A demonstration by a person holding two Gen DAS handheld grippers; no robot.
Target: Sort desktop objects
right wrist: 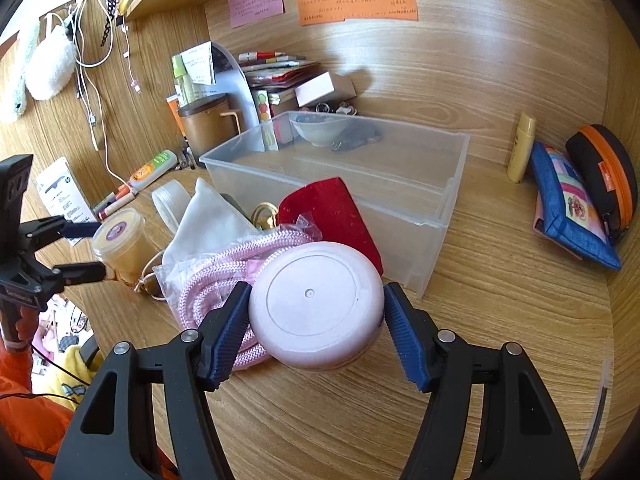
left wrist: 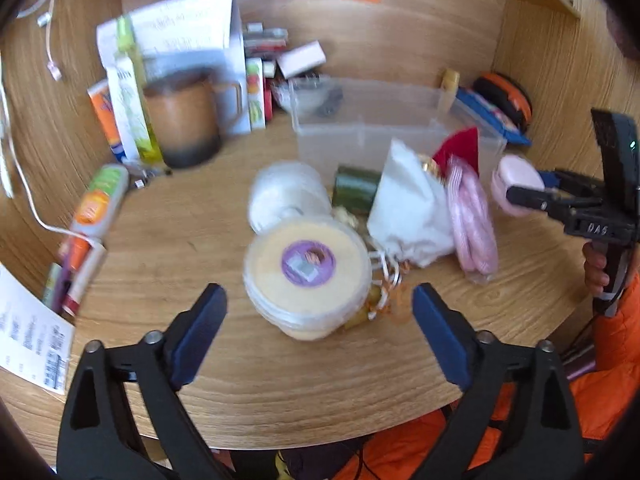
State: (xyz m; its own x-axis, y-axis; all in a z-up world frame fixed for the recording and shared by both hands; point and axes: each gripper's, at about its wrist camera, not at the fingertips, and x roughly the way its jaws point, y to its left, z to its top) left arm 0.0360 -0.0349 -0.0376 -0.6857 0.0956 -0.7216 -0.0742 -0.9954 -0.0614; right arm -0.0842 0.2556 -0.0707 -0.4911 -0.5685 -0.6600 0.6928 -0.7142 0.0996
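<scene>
A round jar with a yellowish lid and a purple label [left wrist: 306,268] stands on the wooden desk. My left gripper [left wrist: 319,294] is open around it, its blue pads clear of the jar on both sides. In the right wrist view the jar [right wrist: 120,240] sits at the tips of the left gripper [right wrist: 94,250]. My right gripper [right wrist: 316,296] is shut on a round pink container [right wrist: 316,304], held beside a bagged pink rope [right wrist: 212,280]. Behind it stands a clear plastic bin [right wrist: 440,204]; what shows through its walls lies behind it.
A white cloth bag [left wrist: 408,216], a red pouch [right wrist: 336,216] and a white lid [left wrist: 284,192] lie in front of the bin. A brown mug [left wrist: 184,120], cartons and books crowd the back left. A blue pouch [right wrist: 568,208] and an orange-trimmed case [right wrist: 604,168] lie at the right.
</scene>
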